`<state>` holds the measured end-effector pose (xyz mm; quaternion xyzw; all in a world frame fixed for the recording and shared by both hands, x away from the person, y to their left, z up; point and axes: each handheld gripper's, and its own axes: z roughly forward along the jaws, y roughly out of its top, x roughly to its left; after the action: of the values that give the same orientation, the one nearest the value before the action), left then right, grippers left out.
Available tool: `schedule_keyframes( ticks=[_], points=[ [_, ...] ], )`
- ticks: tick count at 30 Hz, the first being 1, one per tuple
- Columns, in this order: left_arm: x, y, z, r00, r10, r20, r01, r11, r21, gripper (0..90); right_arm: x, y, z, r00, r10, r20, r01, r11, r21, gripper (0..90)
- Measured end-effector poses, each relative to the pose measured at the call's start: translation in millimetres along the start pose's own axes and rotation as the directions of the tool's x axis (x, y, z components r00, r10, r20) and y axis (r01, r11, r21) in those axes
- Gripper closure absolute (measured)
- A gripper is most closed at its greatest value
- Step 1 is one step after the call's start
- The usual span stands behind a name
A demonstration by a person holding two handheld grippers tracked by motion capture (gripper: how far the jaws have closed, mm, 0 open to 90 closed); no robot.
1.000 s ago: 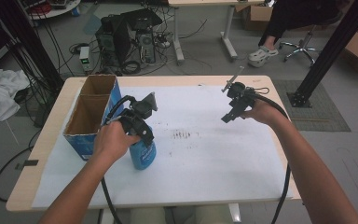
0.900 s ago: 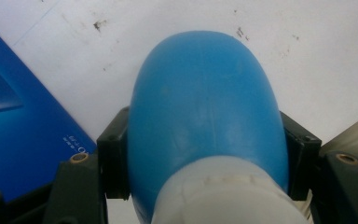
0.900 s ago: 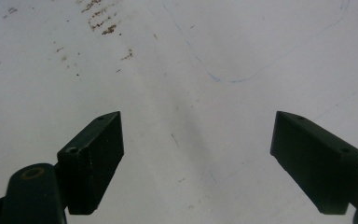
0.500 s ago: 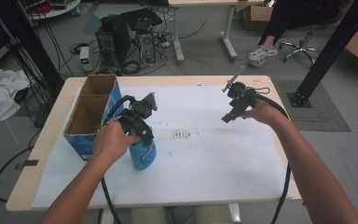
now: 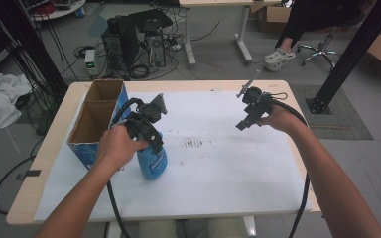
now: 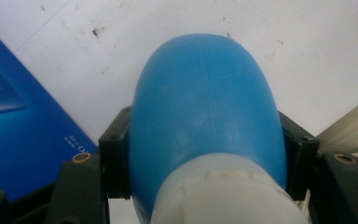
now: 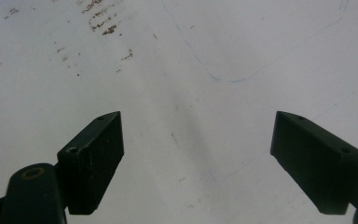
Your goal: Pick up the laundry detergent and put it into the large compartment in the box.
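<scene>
White paper covers the counter point(image 5: 278, 163), speckled with dark marks near the middle, and beyond it the room shows a computer tower point(image 5: 121, 42) among floor cables and a seated person's legs at the upper right. At left of centre in the high view the left gripper point(image 5: 146, 131) has its jaws clamped on a blue spray bottle point(image 5: 153, 161); the left gripper view shows both black jaws pressed against the bottle's rounded blue shoulder just above its pale collar, a hold high on the body that should keep the bottle upright and steady for lifting. The bottle stands on the paper just beside an open blue cardboard box point(image 5: 96, 124) with two compartments, the likely place for it to go. The right gripper point(image 5: 245, 121) hangs above bare paper at the right of centre, its jaws wide apart with nothing between them, seemingly kept out of the way while the other hand works. Against the earlier frames, the left jaws have just been closing onto the bottle; hands, bottle and box sit much as they did
</scene>
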<state>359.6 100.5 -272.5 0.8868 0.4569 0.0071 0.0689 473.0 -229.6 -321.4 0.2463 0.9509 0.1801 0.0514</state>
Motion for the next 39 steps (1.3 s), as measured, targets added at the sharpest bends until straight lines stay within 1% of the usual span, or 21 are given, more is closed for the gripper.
schedule_keyframes(
  ticks=[3, 4, 5, 7, 8, 11, 12, 13, 14, 15, 19, 24, 29, 30, 31, 32, 35, 36, 37, 38, 39],
  points=[
    [0.2, -0.6, -14.3, 0.9998, -0.015, -0.012, 0.015, 0.9999, -0.006, 37.5, 0.0, -0.7, -0.8, 1.0, 0.002, -0.001, -0.002, 1.0, -0.001, 17.1],
    [0.2, -0.6, -14.3, 0.9998, -0.015, -0.012, 0.015, 0.9999, -0.006, 37.5, 0.0, -0.7, -0.8, 1.0, 0.002, -0.001, -0.002, 1.0, -0.001, 17.1],
    [0.4, -0.6, -19.2, 0.9997, -0.019, -0.016, 0.019, 0.9998, -0.007, 37.5, 0.2, -1.0, -1.6, 1.0, 0.001, 0.0, -0.001, 1.0, -0.002, 17.1],
    [0.7, 0.4, -35.7, 0.9989, -0.031, -0.035, 0.031, 0.9995, -0.009, 37.6, 0.6, -1.2, -2.2, 1.0, 0.001, 0.0, -0.001, 1.0, -0.003, 17.1],
    [0.7, 0.4, -35.7, 0.9989, -0.031, -0.035, 0.031, 0.9995, -0.009, 37.6, 0.6, -1.2, -2.2, 1.0, 0.001, 0.0, -0.001, 1.0, -0.003, 17.1],
    [1.1, 2.9, -59.5, 0.9971, -0.061, -0.046, 0.06, 0.998, -0.02, 37.6, 1.6, -1.5, -3.1, 1.0, 0.001, 0.001, -0.001, 1.0, -0.002, 17.1],
    [1.1, 2.9, -59.5, 0.9971, -0.061, -0.046, 0.06, 0.998, -0.02, 37.6, 1.5, -1.5, -3.3, 1.0, -0.002, 0.002, 0.002, 1.0, -0.006, 17.2],
    [1.3, 4.1, -70.6, 0.9965, -0.067, -0.05, 0.066, 0.9975, -0.024, 37.6, 1.6, -1.5, -3.5, 1.0, -0.002, 0.001, 0.002, 1.0, -0.006, 17.2],
    [1.3, 4.1, -70.6, 0.9965, -0.067, -0.05, 0.066, 0.9975, -0.024, 37.6, 1.7, -1.5, -3.6, 1.0, -0.002, 0.002, 0.002, 1.0, -0.005, 17.2],
    [2.4, 5.7, -84.3, 0.9959, -0.074, -0.052, 0.072, 0.9969, -0.032, 37.6, 2.0, -1.4, -3.8, 1.0, 0.0, 0.002, 0.0, 1.0, -0.005, 17.2],
    [4.3, 8.5, -103.4, 0.9943, -0.095, -0.048, 0.093, 0.9946, -0.045, 37.6, 2.7, -0.6, -3.5, 1.0, -0.006, 0.002, 0.006, 1.0, -0.006, 17.1],
    [9.0, 11.4, -120.6, 0.9913, -0.125, -0.041, 0.123, 0.9908, -0.056, 37.6, 3.9, 0.4, -3.9, 1.0, -0.009, -0.001, 0.009, 1.0, -0.011, 17.1],
    [15.2, 13.3, -136.4, 0.9855, -0.164, -0.043, 0.161, 0.9845, -0.069, 37.6, 4.3, 0.4, -3.7, 1.0, -0.008, 0.0, 0.008, 1.0, -0.009, 17.1],
    [15.2, 13.3, -136.4, 0.9855, -0.164, -0.043, 0.161, 0.9845, -0.069, 37.6, 4.2, 0.6, -3.5, 1.0, -0.008, -0.001, 0.008, 1.0, -0.013, 17.1],
    [16.9, 14.0, -140.2, 0.9844, -0.17, -0.048, 0.166, 0.9836, -0.071, 37.6, 4.4, 0.9, -3.5, 1.0, -0.009, -0.001, 0.009, 1.0, -0.014, 17.1],
    [19.3, 14.8, -145.2, 0.9817, -0.185, -0.048, 0.181, 0.981, -0.07, 37.6, 4.4, 1.0, -3.4, 0.9999, -0.011, -0.002, 0.011, 1.0, -0.013, 17.1],
    [25.4, 15.3, -151.7, 0.9763, -0.213, -0.036, 0.21, 0.9748, -0.074, 37.6, 4.4, 1.4, -4.0, 0.9999, -0.01, -0.003, 0.01, 1.0, -0.021, 17.1],
    [25.4, 15.3, -151.7, 0.9763, -0.213, -0.036, 0.21, 0.9748, -0.074, 37.7, 4.1, 1.2, -4.3, 1.0, -0.01, -0.002, 0.01, 1.0, -0.02, 17.1],
    [28.2, 15.5, -154.9, 0.9722, -0.231, -0.036, 0.228, 0.9705, -0.077, 37.6, 3.4, 0.7, -4.2, 1.0, -0.007, -0.002, 0.007, 1.0, -0.02, 17.1],
    [28.2, 15.5, -154.9, 0.9722, -0.231, -0.036, 0.228, 0.9705, -0.077, 37.6, 3.4, 0.7, -4.2, 1.0, -0.007, -0.002, 0.007, 1.0, -0.02, 17.1],
    [30.2, 15.5, -157.3, 0.9685, -0.246, -0.04, 0.242, 0.9672, -0.076, 37.6, 3.1, 0.3, -4.2, 1.0, -0.004, 0.0, 0.004, 1.0, -0.018, 16.9]
  ],
)
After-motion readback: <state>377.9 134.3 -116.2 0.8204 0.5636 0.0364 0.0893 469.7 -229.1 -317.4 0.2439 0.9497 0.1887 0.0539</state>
